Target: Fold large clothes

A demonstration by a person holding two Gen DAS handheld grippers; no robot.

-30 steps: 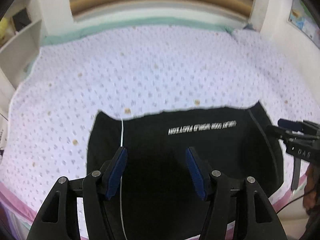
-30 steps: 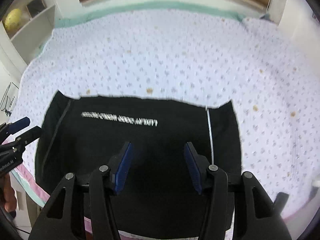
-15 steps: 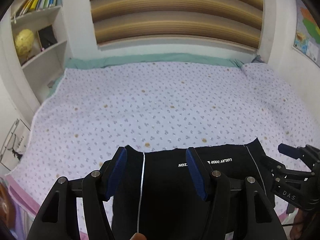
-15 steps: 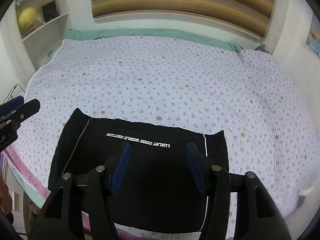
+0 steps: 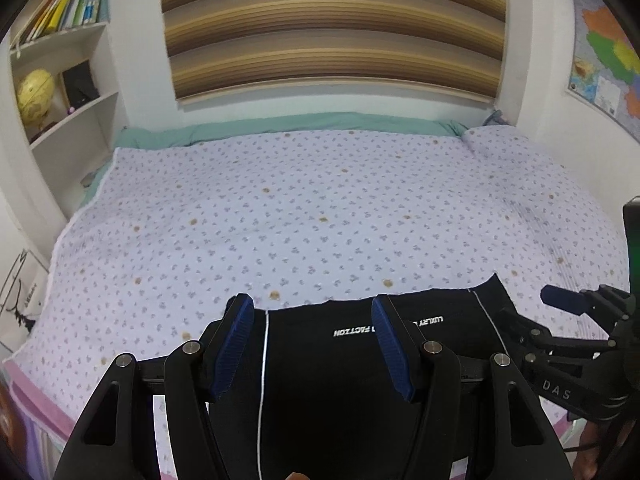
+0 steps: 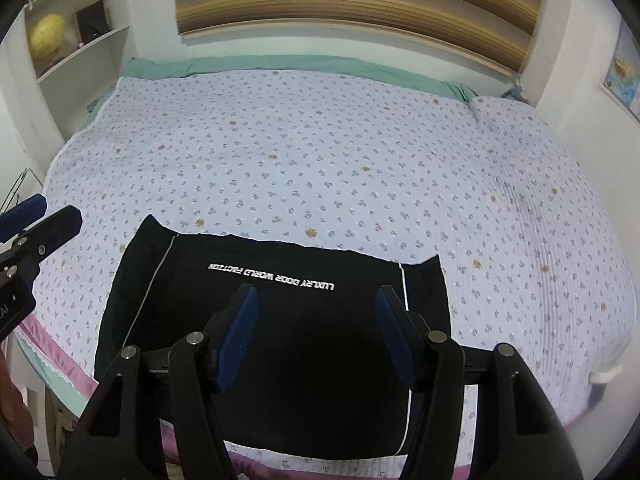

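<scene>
A black garment (image 6: 280, 340) with white piping and white lettering lies folded flat as a rectangle at the near edge of the bed; it also shows in the left wrist view (image 5: 332, 380). My left gripper (image 5: 312, 344) is open and empty, held above the garment's left part. My right gripper (image 6: 316, 332) is open and empty, held above the garment's middle. Each gripper shows in the other's view: the right one (image 5: 560, 320) at the right edge, the left one (image 6: 40, 220) at the left edge.
The bed (image 6: 320, 152) has a lilac flowered sheet, a pink near hem and a green strip at the far side. White shelves (image 5: 60, 92) with books and a yellow globe stand at left. A striped blind (image 5: 332, 28) and a wall map (image 5: 604, 52) lie behind.
Both grippers have risen and drawn back from the garment, so more of the bed and wall shows. The garment lies still. Both stay open.
</scene>
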